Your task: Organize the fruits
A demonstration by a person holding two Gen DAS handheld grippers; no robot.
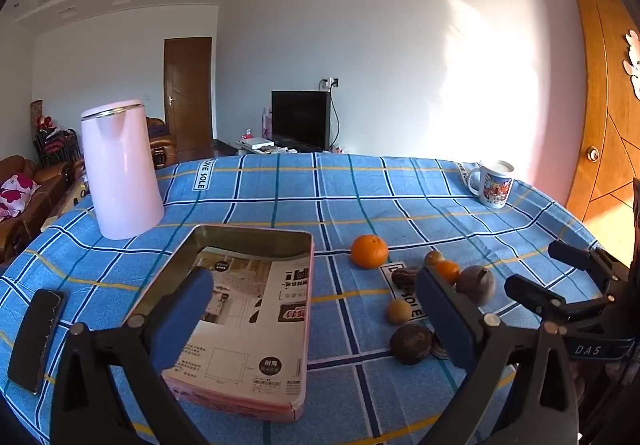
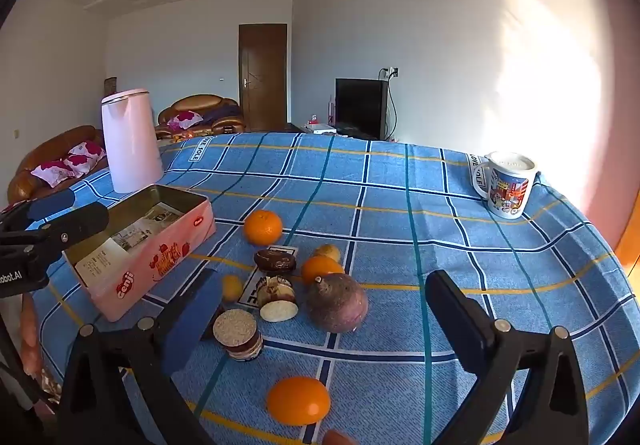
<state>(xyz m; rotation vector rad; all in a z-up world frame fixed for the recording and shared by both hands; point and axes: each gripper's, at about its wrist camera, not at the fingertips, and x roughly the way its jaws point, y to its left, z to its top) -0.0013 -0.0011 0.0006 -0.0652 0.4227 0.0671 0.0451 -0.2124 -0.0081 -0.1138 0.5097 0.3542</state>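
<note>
Fruit lies scattered on a desk covered with a blue checked cloth (image 2: 400, 205), described here relative to the open pink metal tin (image 2: 160, 253), left to right. Behind the tin stands a tall pale pink kettle (image 2: 130, 141). Just right of the tin sit a large round orange (image 2: 263, 227), a small yellow fruit (image 2: 232, 288), dark brown cakes (image 2: 275, 261) and a purplish-brown round fruit (image 2: 337, 302). Nearer the camera lies another orange (image 2: 298, 400). Far right, well apart, stands a printed white mug (image 2: 507, 191). The left gripper (image 1: 316, 309) and right gripper (image 2: 324, 317) both hang released, jaws wide, holding nothing.
</note>
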